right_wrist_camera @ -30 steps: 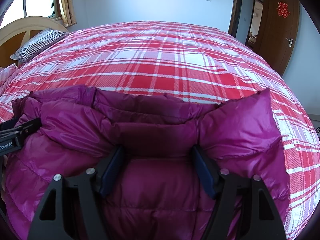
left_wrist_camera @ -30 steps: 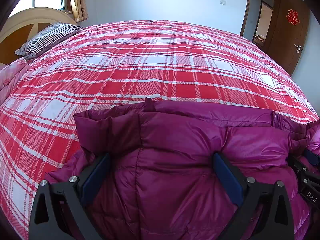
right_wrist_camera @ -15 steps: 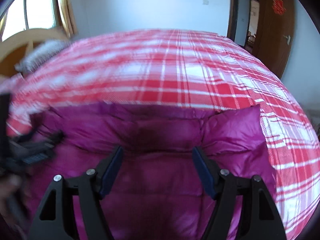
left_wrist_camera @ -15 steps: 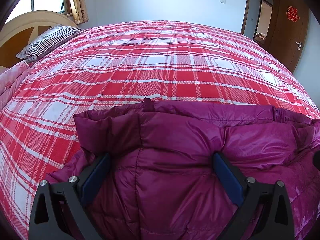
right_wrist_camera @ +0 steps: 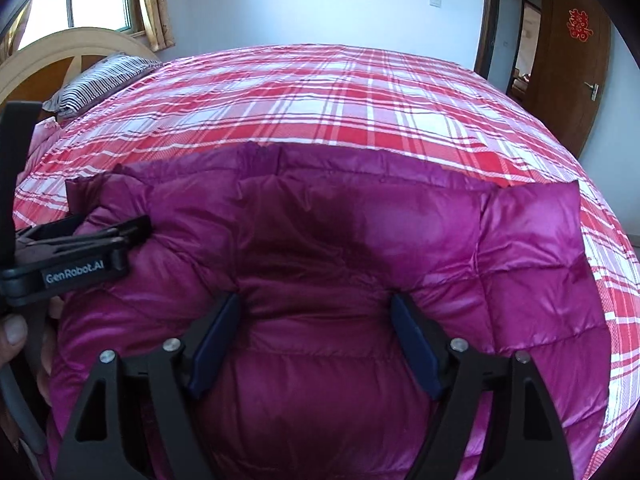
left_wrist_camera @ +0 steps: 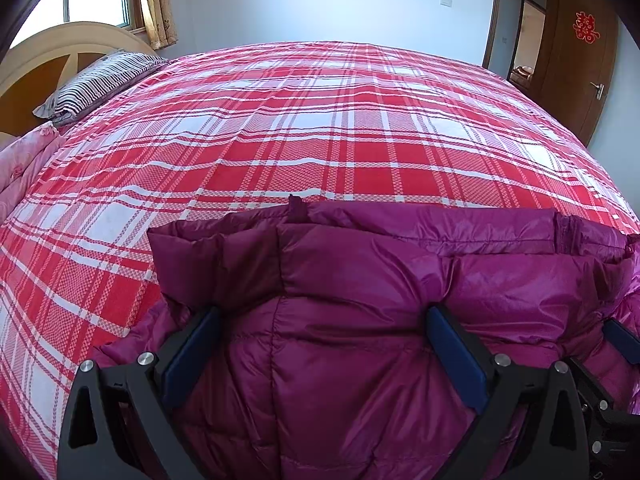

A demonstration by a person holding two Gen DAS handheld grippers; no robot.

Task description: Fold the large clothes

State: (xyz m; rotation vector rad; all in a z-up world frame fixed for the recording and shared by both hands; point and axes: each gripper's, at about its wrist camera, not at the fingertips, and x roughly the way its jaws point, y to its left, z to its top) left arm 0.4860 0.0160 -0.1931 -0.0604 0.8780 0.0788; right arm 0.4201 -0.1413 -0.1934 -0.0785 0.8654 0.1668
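A magenta down jacket (left_wrist_camera: 360, 280) lies folded in a thick bundle on the near part of the red plaid bed (left_wrist_camera: 320, 128). My left gripper (left_wrist_camera: 320, 316) stands with jaws wide apart around the puffy fabric at the bundle's left part, pads (left_wrist_camera: 188, 356) pressing its sides. The jacket fills the right wrist view (right_wrist_camera: 360, 248) too, where my right gripper (right_wrist_camera: 316, 304) straddles a padded fold with jaws apart. The left gripper's body (right_wrist_camera: 76, 252) shows at the left there; the right gripper's finger (left_wrist_camera: 620, 340) shows at the left view's right edge.
A striped pillow (left_wrist_camera: 96, 80) lies at the headboard (left_wrist_camera: 44, 56) far left, with a pink quilt (left_wrist_camera: 24, 160) beside it. A window with curtain (left_wrist_camera: 156, 4) is behind. A brown door (left_wrist_camera: 580, 52) and a doorway stand at the far right.
The right gripper swung over the jacket and now sits higher on the bundle, nearer the left gripper. The left gripper has stayed almost still.
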